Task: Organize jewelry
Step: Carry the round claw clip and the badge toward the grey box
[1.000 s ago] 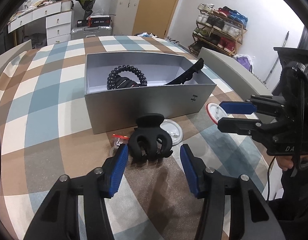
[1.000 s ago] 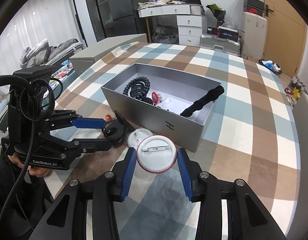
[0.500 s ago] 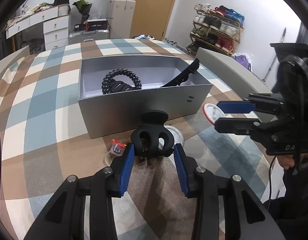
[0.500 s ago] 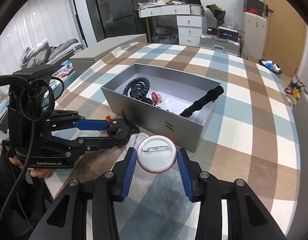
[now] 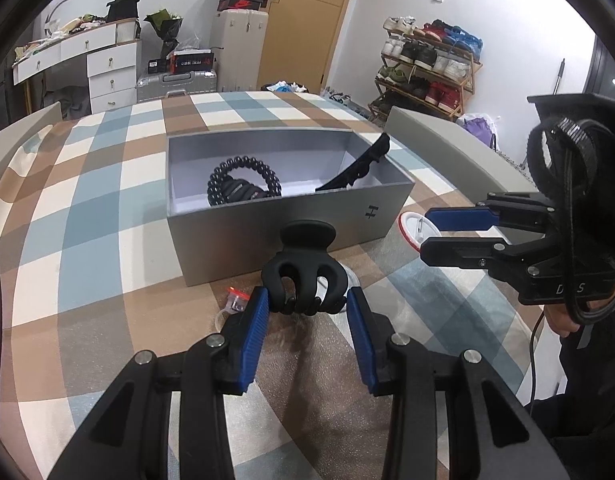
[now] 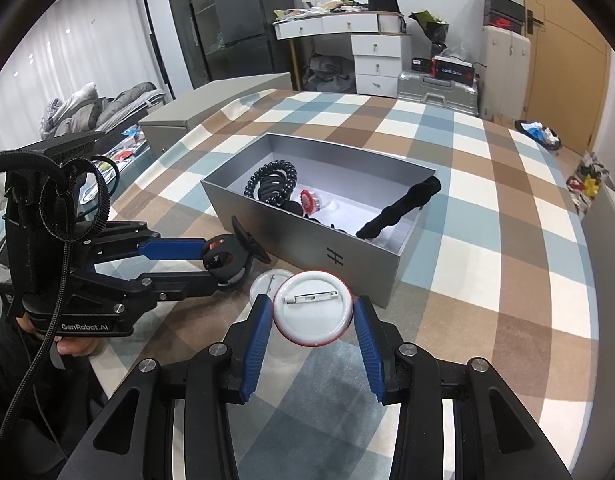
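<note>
Claw clip [image 5: 303, 276], black matte plastic, sits between the left gripper [image 5: 305, 306] pads, just in front of the grey box [image 5: 291, 232]. Jaws narrowed onto it; both blue pads look to touch the clip's curved prongs, so it reads as held, though whether it has left the checked tablecloth [image 5: 87, 216] I cannot tell. Judged light, rigid, spring-hinged; the rounded prongs could slip or rotate, so squeezing across the body rather than the lever tab seems safer. Beside it on the cloth lie a small clear packet with a red bit [image 5: 236, 301] and a second white badge [image 6: 267, 284], flat.

Box is stiff card, silver-grey, open top, pale lining. Inside, left to right: black bead bracelet [image 6: 273, 178] over coiled hair ties, a small red-and-clear piece [image 6: 309, 200], and a long black wavy clip [image 6: 399, 210] leaning on the far right wall.

Right gripper [image 6: 313, 322] is closed on a round pin badge [image 6: 312, 308], white back with metal pin facing the camera, red rim. Pads grip its edges across the diameter. Judged light, thin, hard and slick at the rim; it could pivot or pop out if the squeeze goes off-centre. It hovers near the box's front right corner.
</note>
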### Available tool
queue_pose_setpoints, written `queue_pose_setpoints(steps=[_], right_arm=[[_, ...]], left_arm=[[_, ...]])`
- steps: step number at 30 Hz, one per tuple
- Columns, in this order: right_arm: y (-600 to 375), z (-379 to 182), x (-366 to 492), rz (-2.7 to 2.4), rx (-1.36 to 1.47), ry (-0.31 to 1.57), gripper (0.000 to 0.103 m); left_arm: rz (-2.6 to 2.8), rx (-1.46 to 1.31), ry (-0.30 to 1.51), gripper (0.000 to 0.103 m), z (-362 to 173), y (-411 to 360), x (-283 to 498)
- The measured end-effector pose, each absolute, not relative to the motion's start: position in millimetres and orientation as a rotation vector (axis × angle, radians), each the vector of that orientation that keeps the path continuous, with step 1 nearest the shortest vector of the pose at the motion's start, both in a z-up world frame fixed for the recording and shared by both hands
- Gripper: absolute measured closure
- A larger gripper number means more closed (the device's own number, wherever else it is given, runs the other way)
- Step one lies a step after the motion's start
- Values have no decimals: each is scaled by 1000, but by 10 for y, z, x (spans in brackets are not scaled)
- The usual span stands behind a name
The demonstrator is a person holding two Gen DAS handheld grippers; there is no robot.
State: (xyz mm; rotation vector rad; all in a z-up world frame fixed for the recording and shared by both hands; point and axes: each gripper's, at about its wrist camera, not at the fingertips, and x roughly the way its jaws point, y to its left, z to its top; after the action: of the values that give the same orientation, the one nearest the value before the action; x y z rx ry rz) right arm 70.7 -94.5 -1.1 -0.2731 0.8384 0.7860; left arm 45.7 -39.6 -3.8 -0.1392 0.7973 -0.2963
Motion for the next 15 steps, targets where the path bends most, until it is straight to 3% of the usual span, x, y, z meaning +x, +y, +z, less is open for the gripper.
queue_pose_setpoints(steps=[15], right_arm=[[-1024, 163, 727, 779, -175, 766, 62]], left_arm=[[-257, -172, 675, 69, 223, -221, 398]])
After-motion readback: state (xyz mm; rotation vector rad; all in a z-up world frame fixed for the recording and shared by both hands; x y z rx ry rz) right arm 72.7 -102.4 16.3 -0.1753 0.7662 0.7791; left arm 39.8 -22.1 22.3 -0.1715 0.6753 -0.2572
